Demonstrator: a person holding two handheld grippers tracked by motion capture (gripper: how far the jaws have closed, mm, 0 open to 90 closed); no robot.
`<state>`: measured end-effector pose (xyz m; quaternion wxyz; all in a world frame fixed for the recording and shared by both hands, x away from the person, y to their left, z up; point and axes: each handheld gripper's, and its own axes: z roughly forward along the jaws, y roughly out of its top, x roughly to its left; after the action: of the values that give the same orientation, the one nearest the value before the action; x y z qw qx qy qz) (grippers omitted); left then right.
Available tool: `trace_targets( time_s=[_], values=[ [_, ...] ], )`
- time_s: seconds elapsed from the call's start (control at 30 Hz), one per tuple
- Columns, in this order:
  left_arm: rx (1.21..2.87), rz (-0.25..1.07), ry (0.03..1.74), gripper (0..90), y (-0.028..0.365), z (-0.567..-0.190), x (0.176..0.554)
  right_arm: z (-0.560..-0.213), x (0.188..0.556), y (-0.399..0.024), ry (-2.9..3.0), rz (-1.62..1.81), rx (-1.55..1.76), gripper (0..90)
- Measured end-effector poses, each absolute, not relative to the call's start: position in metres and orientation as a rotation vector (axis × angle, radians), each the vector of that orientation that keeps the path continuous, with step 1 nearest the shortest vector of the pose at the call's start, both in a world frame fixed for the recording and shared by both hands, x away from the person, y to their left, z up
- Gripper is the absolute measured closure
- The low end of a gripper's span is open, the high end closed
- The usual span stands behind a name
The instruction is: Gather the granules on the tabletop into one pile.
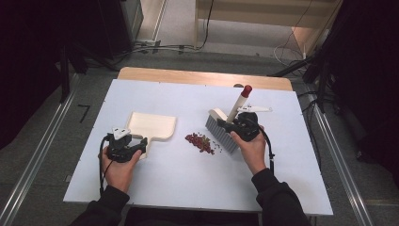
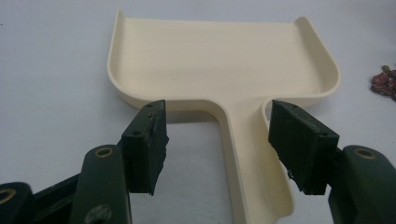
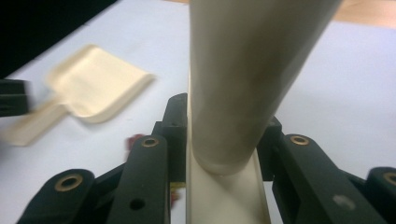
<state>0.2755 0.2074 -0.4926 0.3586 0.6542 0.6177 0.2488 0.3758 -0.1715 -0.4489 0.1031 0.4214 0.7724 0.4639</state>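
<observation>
Fingers [image 3: 149,172] of the right gripper [image 1: 241,126] were clamped on the brush [image 1: 226,129] handle; the left gripper [image 2: 219,144] jaws stood apart astride the dustpan [image 1: 153,126] handle, not pressing it. Step judged: brush poised just beside the reddish crumbs [image 1: 201,142], dustpan near on their far side. Next calls for gripping the dustpan, then sweeping toward it; nothing lay between on the white table [image 1: 188,179].

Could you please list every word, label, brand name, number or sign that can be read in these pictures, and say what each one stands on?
"7": a dark mark that reads like this digit, on the grey floor left of the table.
No other text: the dustpan, the brush, the left gripper and the right gripper carry no readable print.
</observation>
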Motion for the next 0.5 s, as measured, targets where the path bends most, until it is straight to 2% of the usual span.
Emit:
trace_targets(
  time_s=[0.5],
  values=[
    [1.684,0.637,1.59,38.7,0.211,-0.49,0.276,-0.462,0.356,-0.142,2.041,1.119,1.275,64.3]
  ],
)
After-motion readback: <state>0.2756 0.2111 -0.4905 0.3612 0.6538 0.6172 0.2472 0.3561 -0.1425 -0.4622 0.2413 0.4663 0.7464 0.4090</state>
